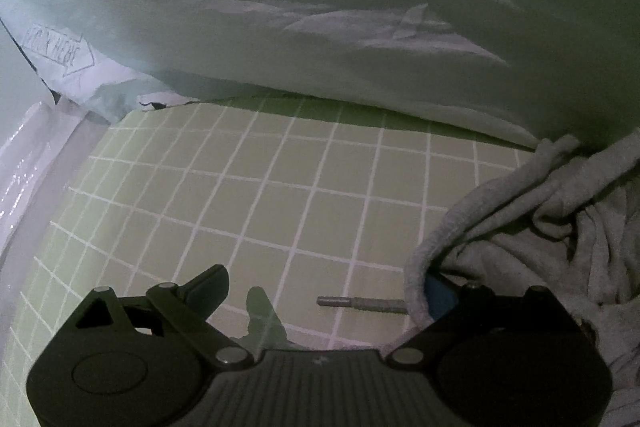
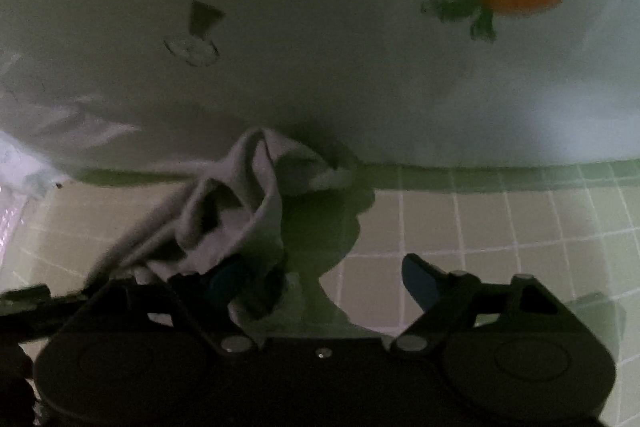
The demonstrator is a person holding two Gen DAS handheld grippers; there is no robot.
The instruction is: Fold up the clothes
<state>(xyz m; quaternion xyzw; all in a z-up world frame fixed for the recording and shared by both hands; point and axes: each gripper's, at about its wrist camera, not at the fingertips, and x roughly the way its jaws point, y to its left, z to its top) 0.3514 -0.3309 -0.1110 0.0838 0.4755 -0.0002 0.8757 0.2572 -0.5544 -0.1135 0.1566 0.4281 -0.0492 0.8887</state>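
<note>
One grey garment (image 1: 560,227), two spread grippers.

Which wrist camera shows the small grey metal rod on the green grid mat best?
The left wrist view: the small grey metal rod lies in plain sight on the green grid mat. The right wrist view doesn't show it.

1. Left gripper (image 1: 320,291): jaws spread wide. Its left finger (image 1: 208,285) is bare; its right finger, blue pad (image 1: 440,293), is partly covered by grey cloth (image 1: 540,227).
2. Right gripper (image 2: 324,281): jaws spread wide. Cloth drapes over its left finger (image 2: 226,279); its right finger (image 2: 420,281) is bare.
</note>
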